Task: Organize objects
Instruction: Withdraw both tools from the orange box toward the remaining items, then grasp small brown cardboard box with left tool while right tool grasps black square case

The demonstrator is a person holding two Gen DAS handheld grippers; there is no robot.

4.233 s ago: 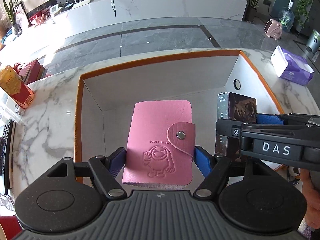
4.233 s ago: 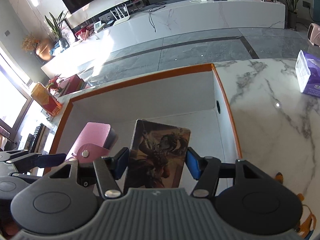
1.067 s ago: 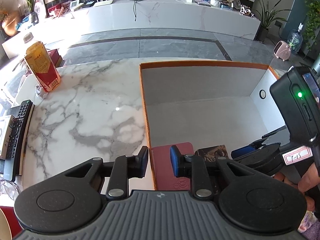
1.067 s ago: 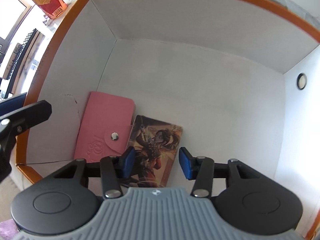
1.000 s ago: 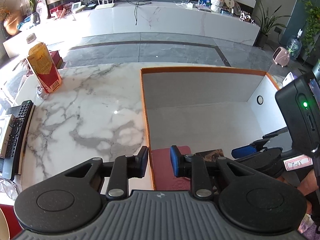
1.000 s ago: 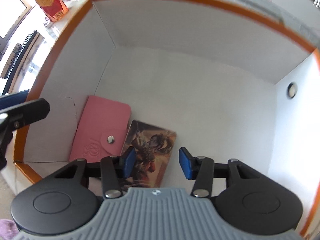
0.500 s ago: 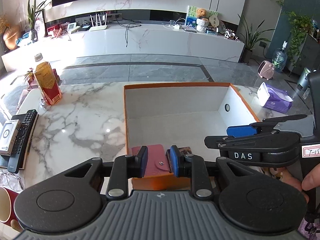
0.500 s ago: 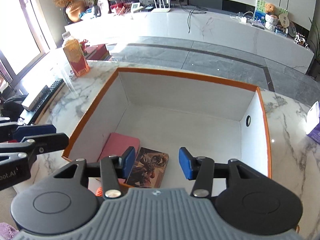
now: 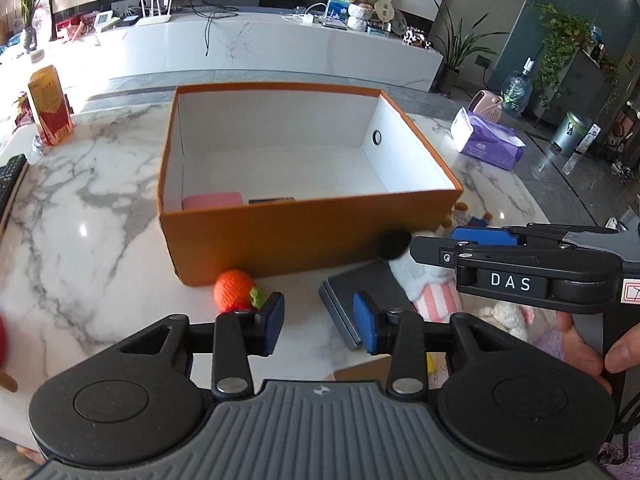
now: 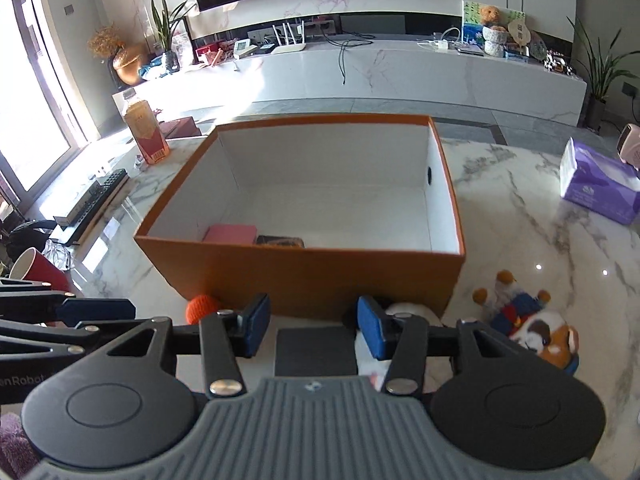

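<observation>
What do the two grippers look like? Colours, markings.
Both match: black linkage arms with silver rivets, blue pads on the fingers, two round black discs, and a ribbed grey body. The left gripper shows this in its own view; the right gripper bears a white "DAS" label. No cables or sleeves are visible.

One orange box [image 10: 320, 280]; inside, one pink wallet [image 10: 231, 234], one card pack [image 10: 280, 241]. On worktop [image 10: 520, 208]: one orange knitted ball [image 9: 233, 290], one dark case [image 10: 316, 346], two plush toys [image 10: 532, 328], one tissue pack [image 10: 596, 190].

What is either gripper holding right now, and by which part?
Nothing. The left gripper and right gripper are both open and empty; the pink wallet and card box lie in the orange box.
</observation>
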